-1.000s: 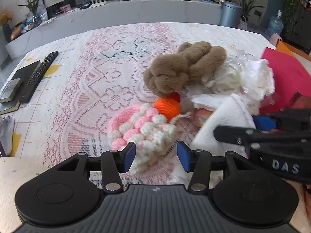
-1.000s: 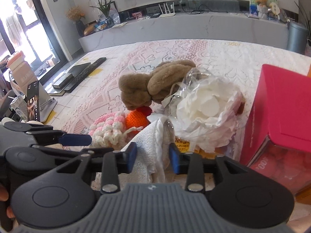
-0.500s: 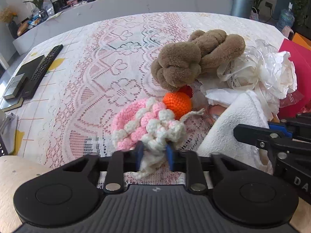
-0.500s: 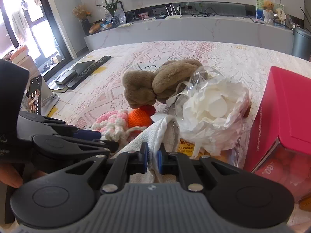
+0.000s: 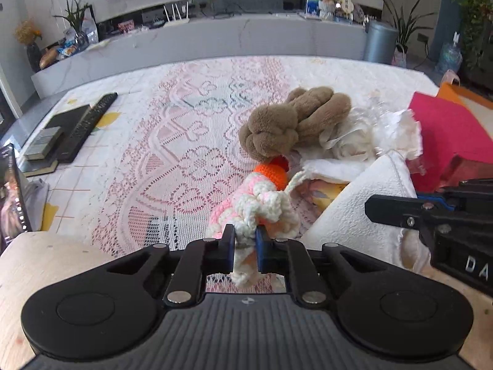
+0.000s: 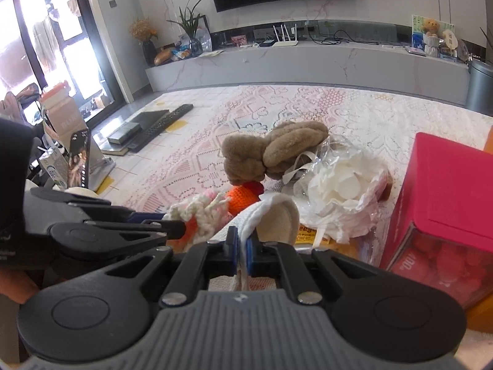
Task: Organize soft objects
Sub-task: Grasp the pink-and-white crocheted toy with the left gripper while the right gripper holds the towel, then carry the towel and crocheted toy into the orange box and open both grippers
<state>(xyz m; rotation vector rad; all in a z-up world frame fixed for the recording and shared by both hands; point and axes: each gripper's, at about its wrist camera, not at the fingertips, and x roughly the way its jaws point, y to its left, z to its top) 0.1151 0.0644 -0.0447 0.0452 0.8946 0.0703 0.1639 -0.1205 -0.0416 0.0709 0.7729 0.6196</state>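
Left claw (image 5: pixel 245 242): pinching crocheted toy (image 5: pixel 262 206) by its cream edge, above lace-covered counter (image 5: pixel 172 154).
Right claw (image 6: pixel 242 251): pinching white towel (image 6: pixel 271 215) fold.
Handling: both likely light, floppy; grip bunched edges.

- Daylight is flooding in through the tall glass doors (image 6: pixel 46 46) at the upper left of the right wrist view, blowing them out to white.
- The pale lace tablecloth (image 5: pixel 172 141) is lying evenly lit, with only soft, faint shadows.
- Fisheye distortion is bending the long grey marble ledge (image 5: pixel 215 37) into a curve and darkening the frame corners.
- The crumpled white plastic bag (image 6: pixel 342 191) is glaring slightly.
- Both pictures are staying sharp, without motion blur.
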